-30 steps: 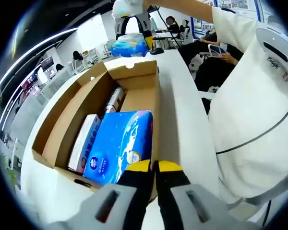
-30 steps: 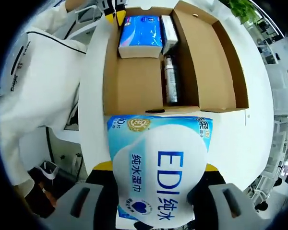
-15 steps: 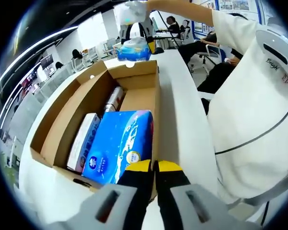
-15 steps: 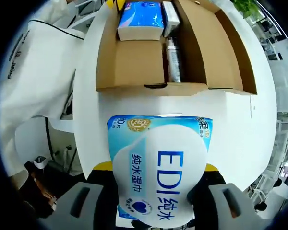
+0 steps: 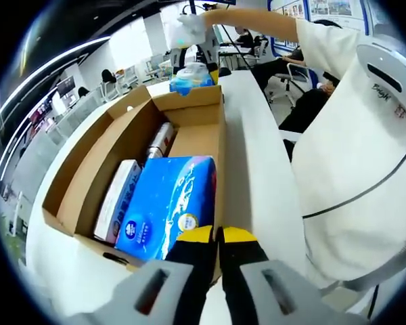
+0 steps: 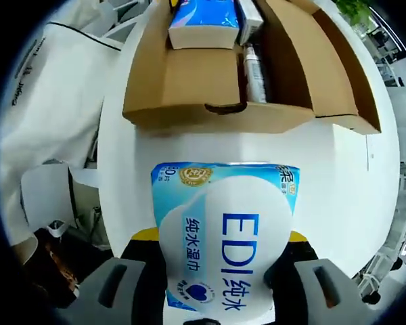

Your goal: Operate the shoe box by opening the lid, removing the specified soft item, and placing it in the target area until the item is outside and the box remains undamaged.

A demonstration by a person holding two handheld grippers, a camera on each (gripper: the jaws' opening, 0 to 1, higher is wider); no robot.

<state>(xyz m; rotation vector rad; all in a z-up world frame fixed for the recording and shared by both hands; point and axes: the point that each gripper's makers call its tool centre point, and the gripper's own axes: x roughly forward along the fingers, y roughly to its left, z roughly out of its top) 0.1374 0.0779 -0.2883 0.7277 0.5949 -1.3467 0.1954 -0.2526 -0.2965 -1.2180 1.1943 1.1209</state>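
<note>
In the right gripper view, the right claw point(image 6: 223, 261) is closed on a pack of wet wipes point(image 6: 224, 233), which is gripped from both sides by the yellow-tipped jaws. The long axis of the pack runs along the jaws, and its far short end points toward the shoe box point(image 6: 189, 81). The pack is held above the white counter point(image 6: 311, 176), outside the box and just before its near end wall. The box stands open, with its lid folded out beside it. Inside it, a blue tissue pack point(image 6: 204, 20) and a slim bottle point(image 6: 255, 68) are seen.

In the left gripper view, the left claw point(image 5: 218, 240) is pressed shut on the near wall of the box. The blue tissue pack point(image 5: 166, 203) lies just behind it, with a flat white carton point(image 5: 118, 202) beside it. Beyond the far end of the box, the wet wipes point(image 5: 189, 78) are held up by the right claw.
</note>
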